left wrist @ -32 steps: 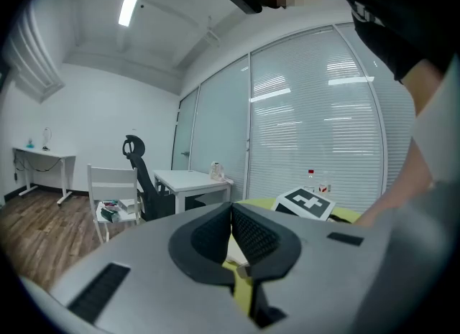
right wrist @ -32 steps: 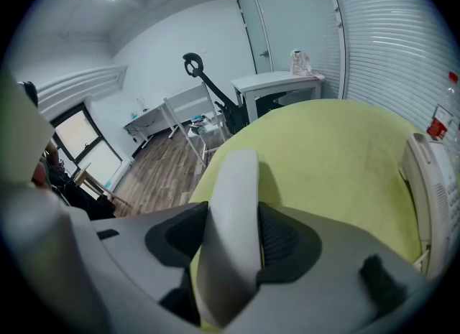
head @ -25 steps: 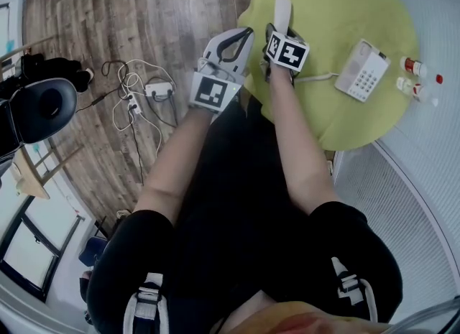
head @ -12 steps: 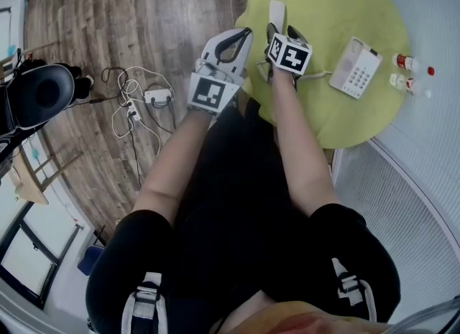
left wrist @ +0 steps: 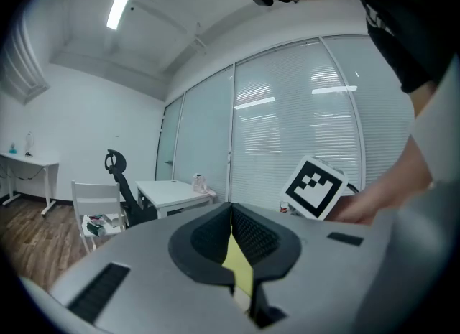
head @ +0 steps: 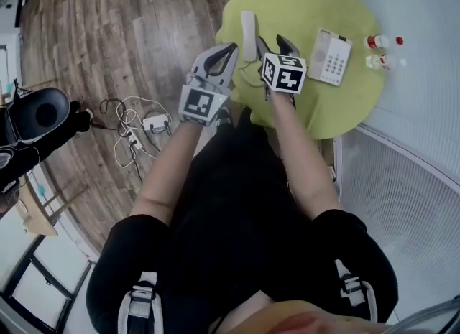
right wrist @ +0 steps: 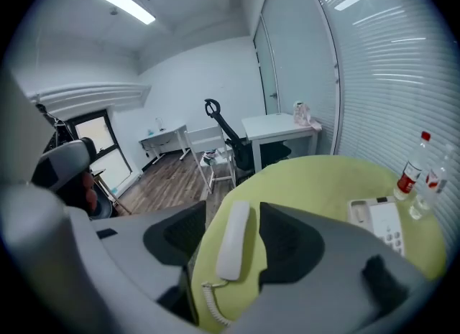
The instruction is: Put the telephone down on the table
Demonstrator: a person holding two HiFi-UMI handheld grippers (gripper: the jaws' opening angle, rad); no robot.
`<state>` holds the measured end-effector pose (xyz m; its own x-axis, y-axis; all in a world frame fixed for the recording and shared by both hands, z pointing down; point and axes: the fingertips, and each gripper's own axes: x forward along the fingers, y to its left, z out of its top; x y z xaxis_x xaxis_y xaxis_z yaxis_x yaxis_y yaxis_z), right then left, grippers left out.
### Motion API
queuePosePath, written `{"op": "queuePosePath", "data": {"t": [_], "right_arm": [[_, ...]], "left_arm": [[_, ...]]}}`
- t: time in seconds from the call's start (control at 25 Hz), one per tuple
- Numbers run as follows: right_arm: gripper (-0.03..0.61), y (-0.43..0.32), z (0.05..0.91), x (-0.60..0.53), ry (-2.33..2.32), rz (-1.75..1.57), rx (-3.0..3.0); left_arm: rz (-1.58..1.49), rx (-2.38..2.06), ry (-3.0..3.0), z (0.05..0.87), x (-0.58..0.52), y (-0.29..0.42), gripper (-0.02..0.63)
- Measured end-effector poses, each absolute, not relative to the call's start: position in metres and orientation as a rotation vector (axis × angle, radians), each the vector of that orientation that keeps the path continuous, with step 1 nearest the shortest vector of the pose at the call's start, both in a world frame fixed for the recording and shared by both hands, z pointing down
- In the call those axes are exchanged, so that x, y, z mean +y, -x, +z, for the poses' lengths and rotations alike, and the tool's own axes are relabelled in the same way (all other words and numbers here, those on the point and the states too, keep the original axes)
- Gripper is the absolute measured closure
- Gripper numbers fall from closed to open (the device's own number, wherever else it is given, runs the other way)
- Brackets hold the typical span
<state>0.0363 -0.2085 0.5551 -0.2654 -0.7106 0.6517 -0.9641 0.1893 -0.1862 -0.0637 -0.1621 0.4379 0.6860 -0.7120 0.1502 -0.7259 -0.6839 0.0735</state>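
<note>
The white telephone handset (head: 248, 36) lies flat on the round yellow-green table (head: 309, 9). Its coiled cord (right wrist: 208, 300) trails toward the table's near edge. The white telephone base (head: 330, 56) with its keypad sits to the right on the same table. My right gripper (head: 276, 45) hovers above the table between handset and base. Its jaws have just been opening and now stand wide with nothing held. In the right gripper view the handset (right wrist: 234, 240) shows on the table below, between the jaws of the right gripper (right wrist: 233, 214). My left gripper (head: 231, 47) is shut and empty at the table's near-left edge.
Two small red-capped bottles (head: 377, 42) stand at the table's right side, past the base. A glass wall with blinds runs along the right. On the wooden floor to the left lie cables and a power strip (head: 144, 121), with a black office chair (head: 39, 113) beyond.
Both grippers have risen and drawn back from the table. The handset stays flat on the table and now shows left of the right gripper's jaws instead of just ahead of them.
</note>
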Motion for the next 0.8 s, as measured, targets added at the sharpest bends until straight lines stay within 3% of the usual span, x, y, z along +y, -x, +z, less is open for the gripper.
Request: {"op": "queuePosePath", "data": {"t": [0.8], "right_arm": [[0.345, -0.102, 0.369, -0.074, -1.767, 0.399, -2.365]], "left_arm": [[0.137, -0.694, -2.991, 0.353, -0.077, -0.024, 0.600]]}}
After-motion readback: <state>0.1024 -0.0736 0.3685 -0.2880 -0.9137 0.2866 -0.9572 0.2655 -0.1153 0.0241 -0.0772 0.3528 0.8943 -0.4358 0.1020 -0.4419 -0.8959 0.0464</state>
